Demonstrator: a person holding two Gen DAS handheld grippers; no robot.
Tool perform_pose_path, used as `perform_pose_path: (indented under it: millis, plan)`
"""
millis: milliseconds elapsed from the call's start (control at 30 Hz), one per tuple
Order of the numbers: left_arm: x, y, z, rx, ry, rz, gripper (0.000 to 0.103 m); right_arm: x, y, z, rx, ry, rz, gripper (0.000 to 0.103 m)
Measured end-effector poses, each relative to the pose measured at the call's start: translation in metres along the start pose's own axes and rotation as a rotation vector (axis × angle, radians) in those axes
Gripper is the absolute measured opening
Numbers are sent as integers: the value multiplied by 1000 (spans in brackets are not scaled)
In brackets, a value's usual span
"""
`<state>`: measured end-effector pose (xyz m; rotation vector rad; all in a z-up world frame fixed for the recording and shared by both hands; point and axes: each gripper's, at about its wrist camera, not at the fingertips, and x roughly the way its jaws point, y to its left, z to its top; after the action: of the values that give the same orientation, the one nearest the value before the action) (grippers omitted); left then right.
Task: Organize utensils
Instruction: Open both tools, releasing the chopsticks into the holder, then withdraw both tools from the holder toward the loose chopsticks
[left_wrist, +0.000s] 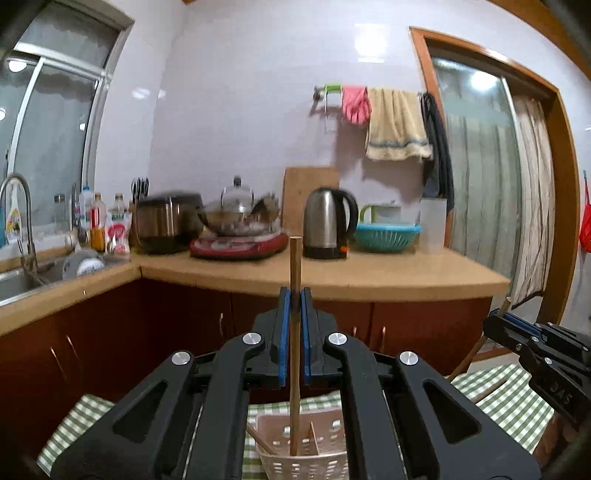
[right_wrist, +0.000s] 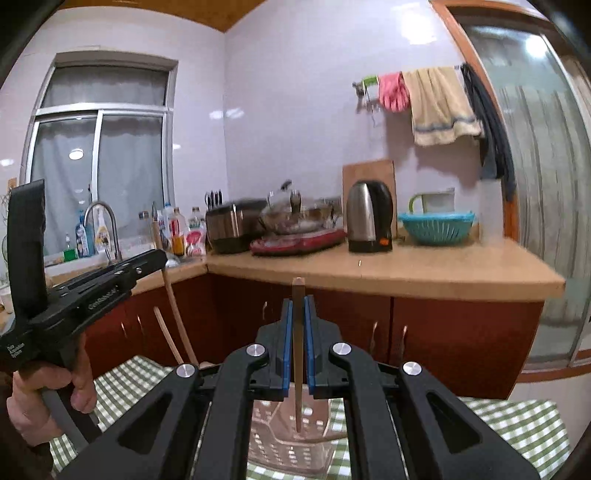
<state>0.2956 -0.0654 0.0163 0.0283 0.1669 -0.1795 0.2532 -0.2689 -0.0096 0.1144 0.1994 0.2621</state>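
From the left wrist view, our left gripper is clamped tight on a wooden chopstick that stands upright between the blue pads, its top well above the fingertips and its lower end hanging down into the white perforated basket directly below the claw. A second stick leans inside that basket to the left of ours, next to a thin divider. The basket sits on a green checked cloth. Off to the right of the claw we see the other gripper, also carrying a stick.

From the right wrist view, our right gripper is closed on another chopstick, thin and also near vertical, its tip hanging over a clear perforated container beneath the claw. To the left, a hand holds the left gripper, with its stick slanting down toward the cloth.

We judge the risks as follows: the background is blurred, so both hands seem to be travelling, and a long stick pinched at one narrow spot could pivot or slip. A lower end could catch on a rim or a hole and tip the light basket, and the two sticks could knock together.
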Motion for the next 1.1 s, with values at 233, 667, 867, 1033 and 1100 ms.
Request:
perform_pose_path:
  millis: [233,667,867,1033,1100]
  plan:
    - [18,9,-36,-12,98,-11,13,14,0,-20,2,62,-2,8]
    - [-19,16,-45,-12,110,29,66,-27,6,-13,-29,24,-58,51]
    - [-56,17,-57,-7,114,42,69,-58,6,-20,-13,30,-70,51]
    - [-85,16,-77,0,135,53,69,-83,9,-37,-10,58,-90,51]
    - [-95,14,-85,8,143,61,69,-93,10,-47,-4,74,-102,51]
